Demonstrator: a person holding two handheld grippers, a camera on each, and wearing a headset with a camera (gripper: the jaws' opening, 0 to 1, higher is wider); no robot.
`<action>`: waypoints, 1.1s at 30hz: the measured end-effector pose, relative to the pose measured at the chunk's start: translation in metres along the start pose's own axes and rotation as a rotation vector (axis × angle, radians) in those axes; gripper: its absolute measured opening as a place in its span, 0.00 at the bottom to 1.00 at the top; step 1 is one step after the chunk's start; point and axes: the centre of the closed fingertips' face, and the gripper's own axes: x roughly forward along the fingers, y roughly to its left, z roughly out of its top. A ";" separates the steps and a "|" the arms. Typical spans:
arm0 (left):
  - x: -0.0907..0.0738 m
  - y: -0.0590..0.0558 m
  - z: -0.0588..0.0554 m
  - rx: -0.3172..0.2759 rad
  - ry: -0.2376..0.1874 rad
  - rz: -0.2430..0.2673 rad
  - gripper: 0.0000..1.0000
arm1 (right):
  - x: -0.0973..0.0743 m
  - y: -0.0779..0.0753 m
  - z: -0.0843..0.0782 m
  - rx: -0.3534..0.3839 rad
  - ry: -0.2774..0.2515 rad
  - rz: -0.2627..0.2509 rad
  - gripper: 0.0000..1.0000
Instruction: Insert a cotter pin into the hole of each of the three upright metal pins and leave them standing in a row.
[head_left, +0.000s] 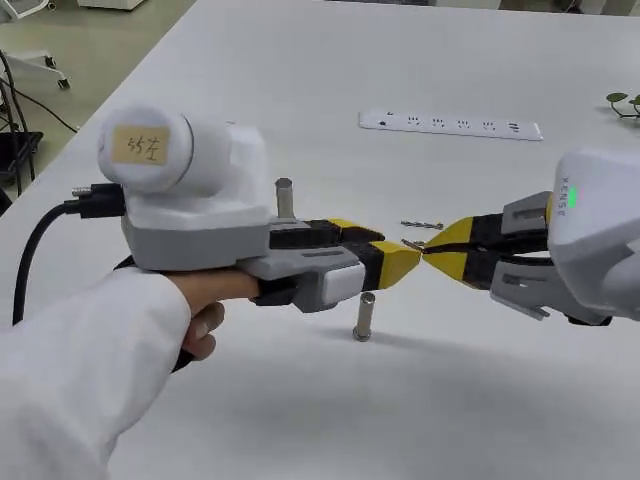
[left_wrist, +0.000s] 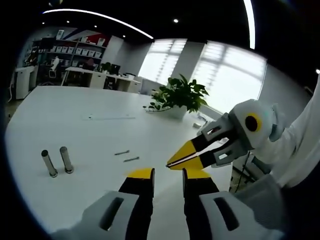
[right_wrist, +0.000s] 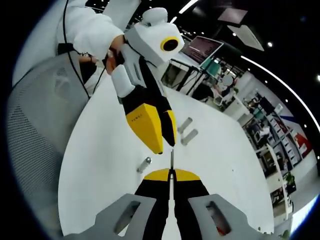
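My right gripper (right_wrist: 171, 174) is shut on a thin cotter pin (right_wrist: 171, 159) that sticks out straight ahead from its jaws. The pin's tip nearly meets the yellow tips of my left gripper (right_wrist: 150, 120). My left gripper (left_wrist: 168, 174) stands open with nothing between its fingers, tip to tip with the right gripper (left_wrist: 185, 159) above the table. In the head view the left gripper (head_left: 402, 262) and right gripper (head_left: 428, 251) almost touch. One metal pin (head_left: 365, 318) stands upright in front of them, another (head_left: 285, 198) behind. Loose cotter pins (head_left: 422, 225) lie on the table.
A white power strip (head_left: 450, 124) lies at the back of the white table (head_left: 300, 420). A small plant (head_left: 625, 103) sits at the far right edge. A black cable (head_left: 40, 235) trails from the left gripper. Two metal pins (left_wrist: 48, 163) stand close together at the left.
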 end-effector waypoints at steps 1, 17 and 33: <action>0.000 0.000 0.000 -0.005 0.003 -0.003 0.18 | 0.000 0.000 0.001 -0.004 -0.002 0.000 0.00; 0.008 -0.003 0.007 -0.115 -0.024 -0.044 0.02 | -0.003 -0.002 0.009 -0.069 -0.003 -0.023 0.00; 0.007 -0.001 0.005 -0.176 -0.004 -0.048 0.00 | -0.004 0.000 0.012 -0.113 0.001 -0.023 0.00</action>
